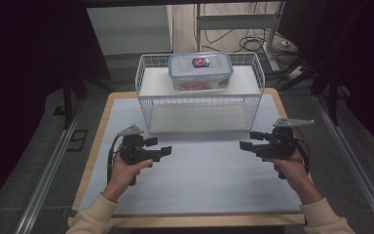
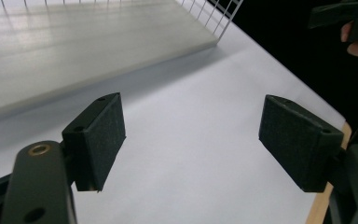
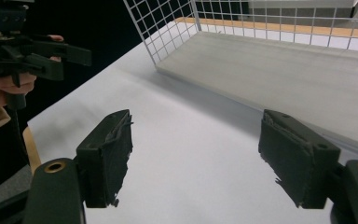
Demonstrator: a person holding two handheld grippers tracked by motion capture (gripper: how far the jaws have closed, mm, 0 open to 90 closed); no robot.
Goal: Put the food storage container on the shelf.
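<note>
Both the left gripper (image 1: 161, 152) and the right gripper (image 1: 249, 141) hover with jaws wide apart, holding nothing. The lidded box (image 1: 200, 71) sits well beyond and between them, inside the wire basket (image 1: 148, 105) on the table (image 1: 199, 180).

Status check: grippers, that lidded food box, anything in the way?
Left gripper open, empty, over the table. Right gripper the same. Food box lid on, on the wire rack's upper shelf, untouched. Nothing between the grippers and rack.
</note>
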